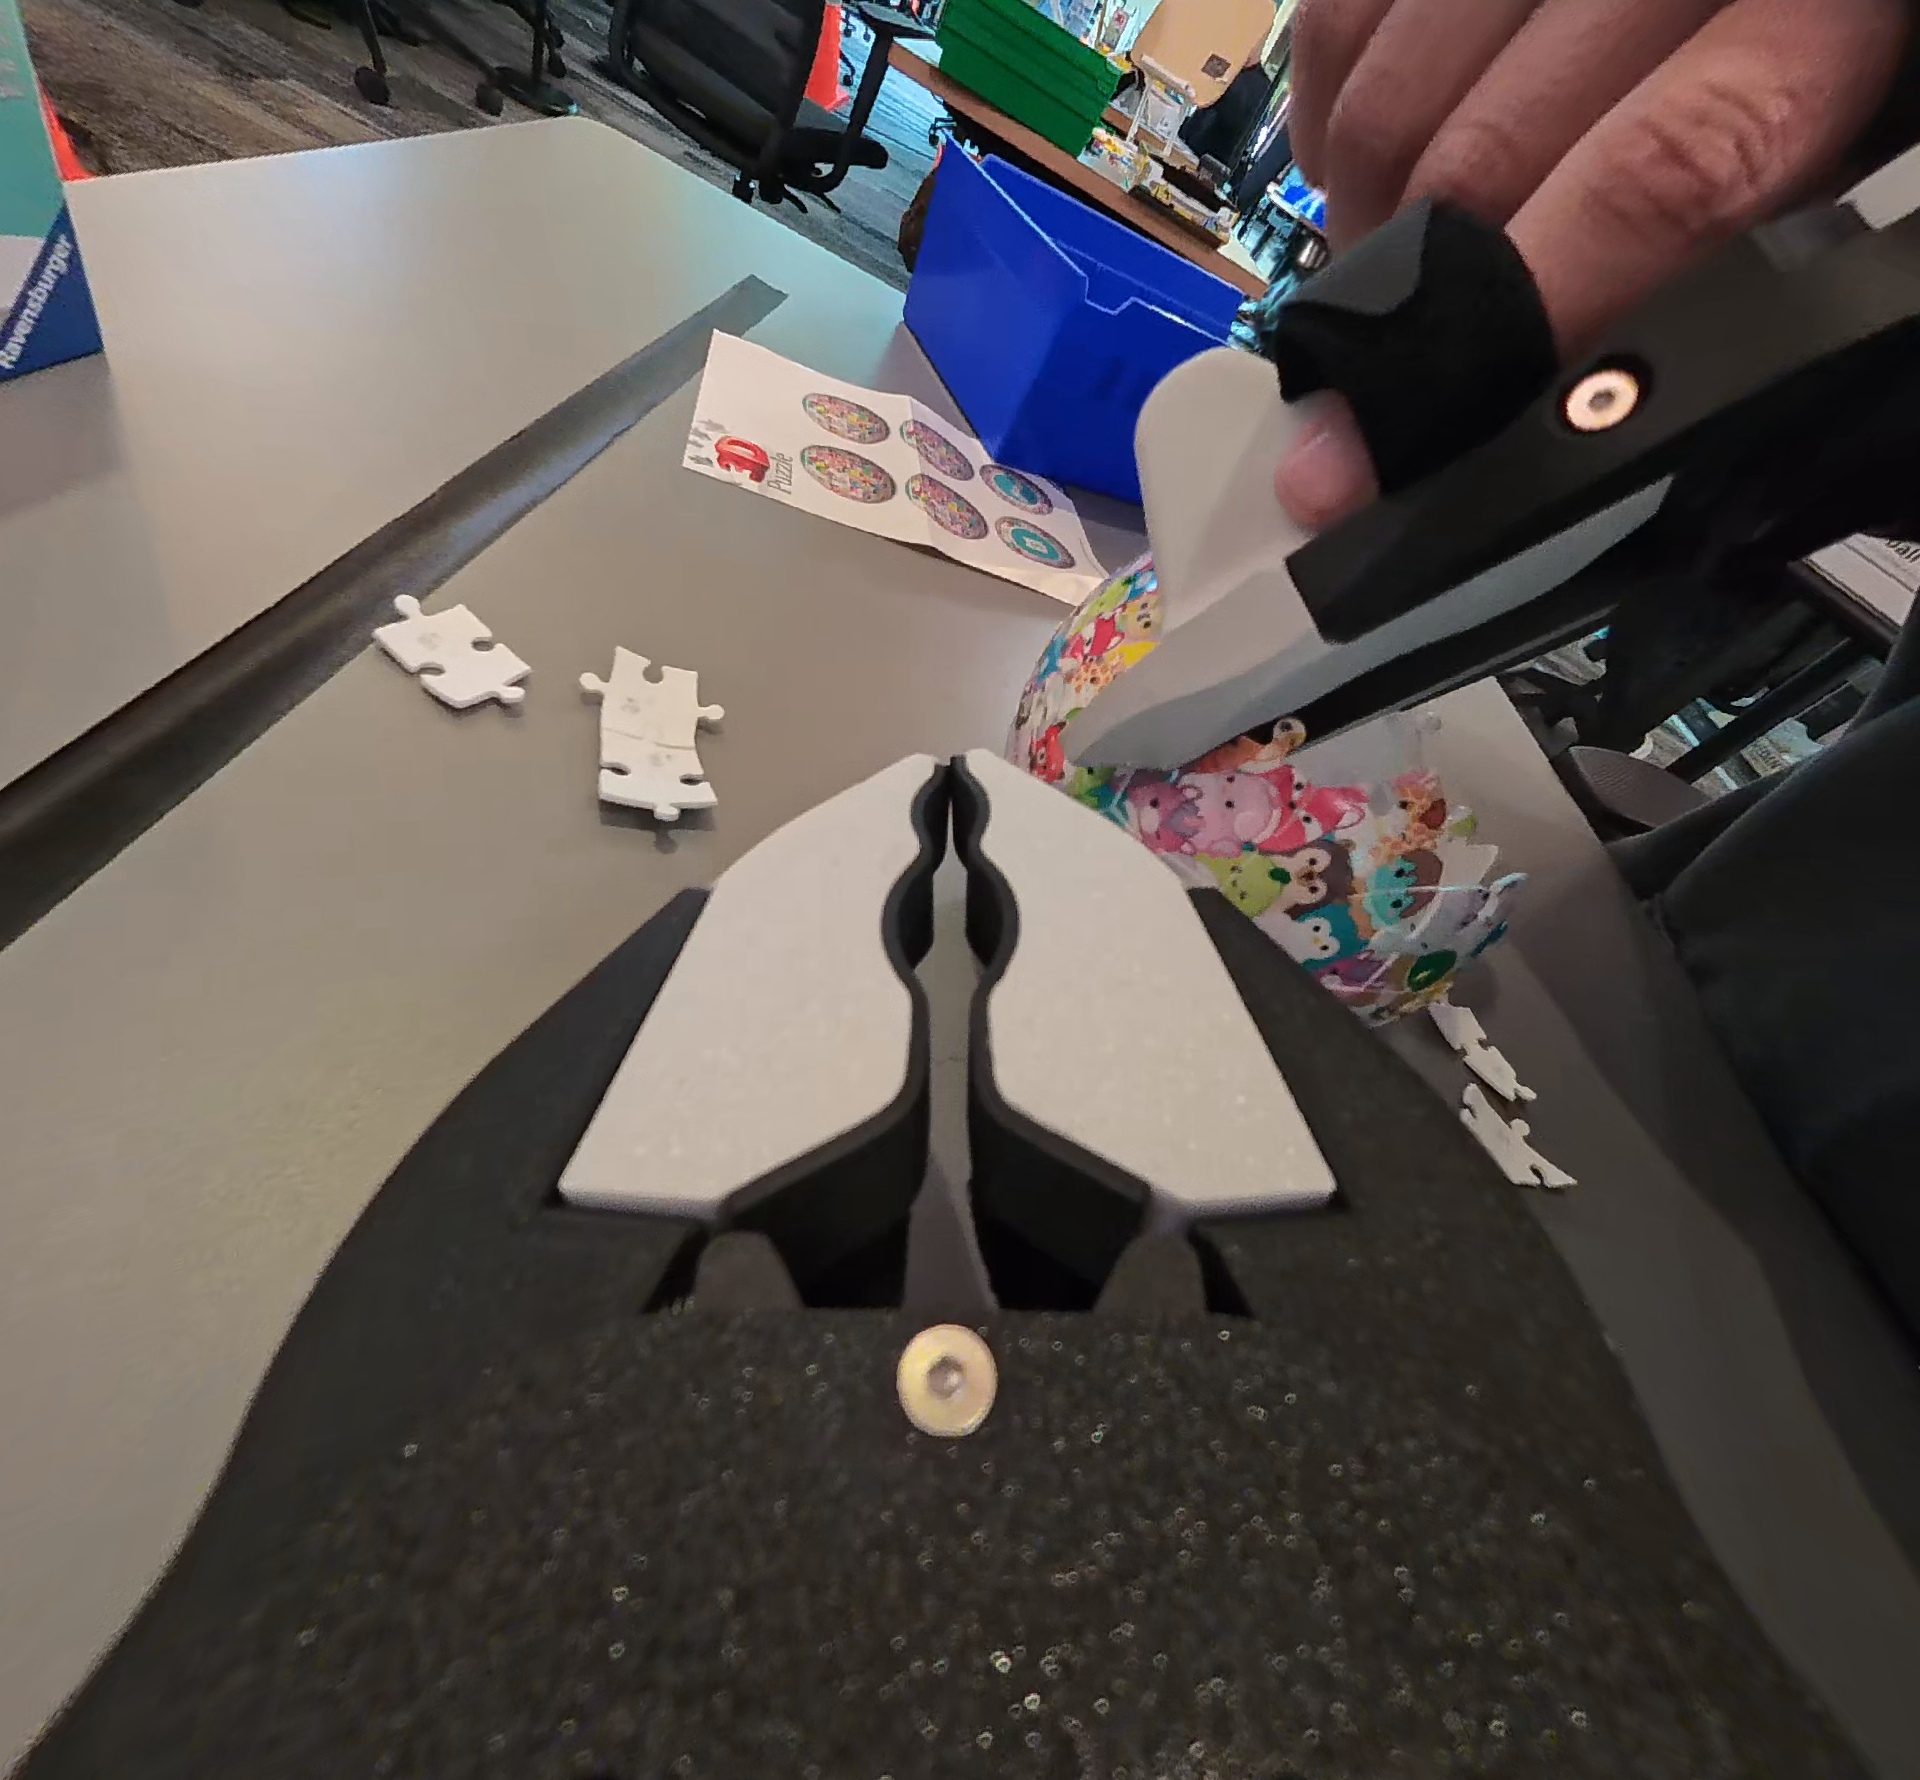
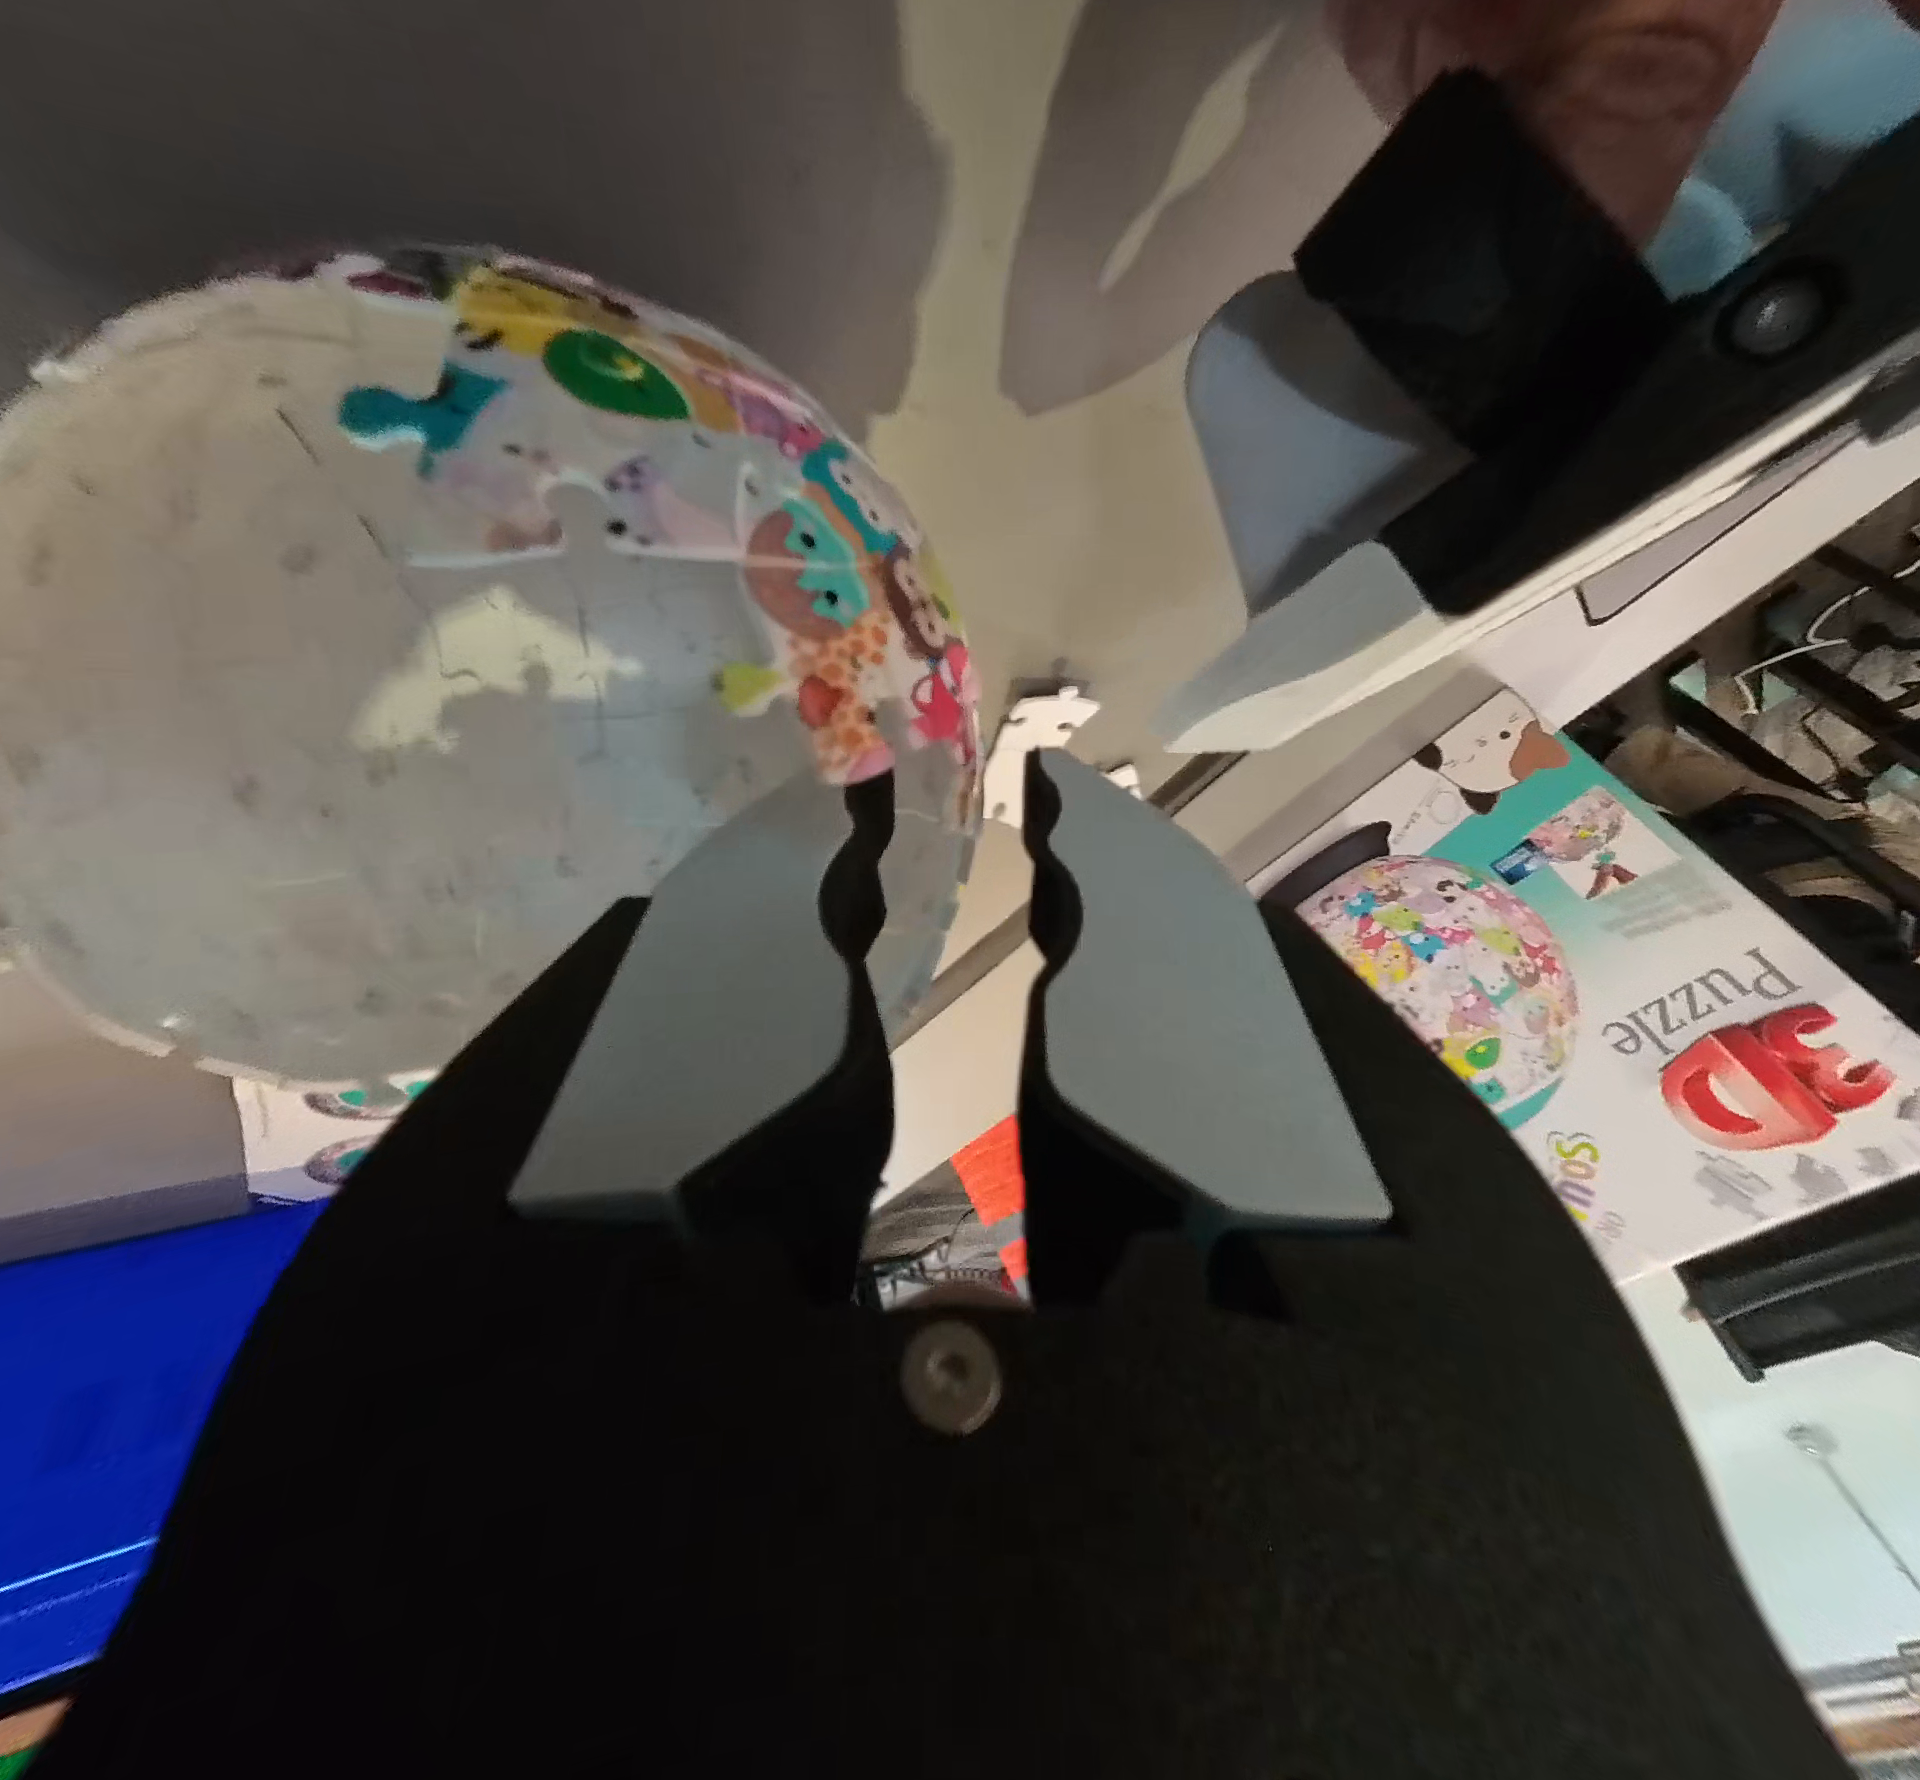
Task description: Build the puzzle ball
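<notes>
The puzzle ball (image 1: pixel 1299 857) is a part-built shell with a colourful cartoon print, resting on the grey table (image 1: pixel 312 1003) to the right of my left gripper (image 1: pixel 951 769). That gripper is shut and empty, low over the table. My right gripper (image 2: pixel 951 774) is partly open, its jaws astride the ball's rim (image 2: pixel 956 795) with a gap left on one side. The ball's white inside (image 2: pixel 312 691) faces the right wrist view. The right gripper also shows in the left wrist view (image 1: pixel 1091 743), coming down from the upper right onto the ball's top.
Two groups of joined white pieces (image 1: pixel 452 650) (image 1: pixel 655 733) lie face down left of the ball, more loose pieces (image 1: pixel 1496 1096) to its right. An instruction sheet (image 1: pixel 894 473) and a blue bin (image 1: pixel 1060 328) lie beyond. The puzzle box (image 2: pixel 1558 1003) is nearby. The left gripper (image 2: pixel 1174 743) shows side-on. The gap from one gripper's tips to the other's is roughly 4 centimeters.
</notes>
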A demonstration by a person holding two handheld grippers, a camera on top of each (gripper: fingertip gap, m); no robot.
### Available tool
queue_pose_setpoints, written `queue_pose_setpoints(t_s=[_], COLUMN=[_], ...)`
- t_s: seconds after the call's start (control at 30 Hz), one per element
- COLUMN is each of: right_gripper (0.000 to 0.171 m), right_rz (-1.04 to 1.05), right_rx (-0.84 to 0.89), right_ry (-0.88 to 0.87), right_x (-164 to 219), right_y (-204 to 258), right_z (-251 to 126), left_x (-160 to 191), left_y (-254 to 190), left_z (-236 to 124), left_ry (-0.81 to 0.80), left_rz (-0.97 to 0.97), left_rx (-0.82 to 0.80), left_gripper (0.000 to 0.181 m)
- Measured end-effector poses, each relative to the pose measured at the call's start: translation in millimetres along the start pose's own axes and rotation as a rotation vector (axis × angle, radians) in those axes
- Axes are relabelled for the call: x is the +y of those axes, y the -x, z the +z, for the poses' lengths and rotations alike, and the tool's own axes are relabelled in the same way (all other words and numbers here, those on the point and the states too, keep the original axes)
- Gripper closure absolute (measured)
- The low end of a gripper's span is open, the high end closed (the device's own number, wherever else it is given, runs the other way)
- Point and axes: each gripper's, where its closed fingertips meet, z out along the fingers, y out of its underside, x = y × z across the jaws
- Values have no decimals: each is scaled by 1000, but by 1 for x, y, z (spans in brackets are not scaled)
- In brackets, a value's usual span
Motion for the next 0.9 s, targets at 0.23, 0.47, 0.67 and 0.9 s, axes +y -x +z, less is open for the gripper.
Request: queue_pose_setpoints(t_s=[0.23, 0.47, 0.67, 0.9], right_gripper=[147, 142, 148, 164], right_rz=[-77, -147, -169, -148], right_rx=[76, 51, 61, 127], right_ry=[-37, 12, 52, 56], right_x=[-10, -11, -13, -13], right_y=[-1, 0, 3, 0], right_z=[-8, 0, 4, 3], left_x=[2, 0, -1, 0], left_y=[-4, -3, -2, -2], left_z=[2, -1, -1, -1], left_ry=[12, -7, -11, -8], left_rz=[-21, -32, -30, -25], left_rx=[35, 36, 30, 23], left_gripper=[181, 181, 181, 181])
